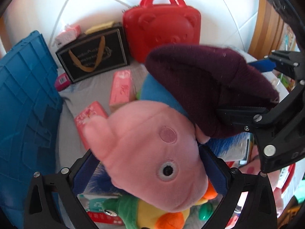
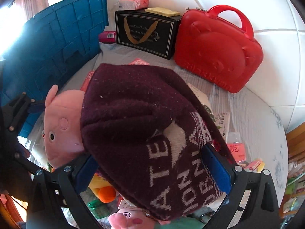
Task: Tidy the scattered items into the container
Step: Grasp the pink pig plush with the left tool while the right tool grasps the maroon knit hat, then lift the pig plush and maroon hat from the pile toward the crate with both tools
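Observation:
A pink pig plush (image 1: pixel 152 152) fills the left wrist view, and my left gripper (image 1: pixel 150 169) is shut on its head between the blue pads. Beside it, a maroon knit beanie (image 2: pixel 144 124) with white lettering is clamped in my right gripper (image 2: pixel 152 169). Both are lifted above the grey-clothed table (image 2: pixel 247 114). In the left wrist view the beanie (image 1: pixel 200 80) overlaps the pig, with the right gripper (image 1: pixel 251 87) coming in from the right. The pig (image 2: pixel 61 126) also shows in the right wrist view, left of the beanie. A blue plastic crate (image 1: pixel 24 105) stands at the left.
A red bear-embossed case (image 2: pixel 215 53) and a black gift bag (image 2: pixel 144 34) stand against the white tiled wall. Pink tissue packs (image 1: pixel 122 87) lie on the cloth. Under the grippers lies a jumble: a green-and-yellow plush (image 1: pixel 148 213), boxes, another pink plush (image 2: pixel 124 219), small packets.

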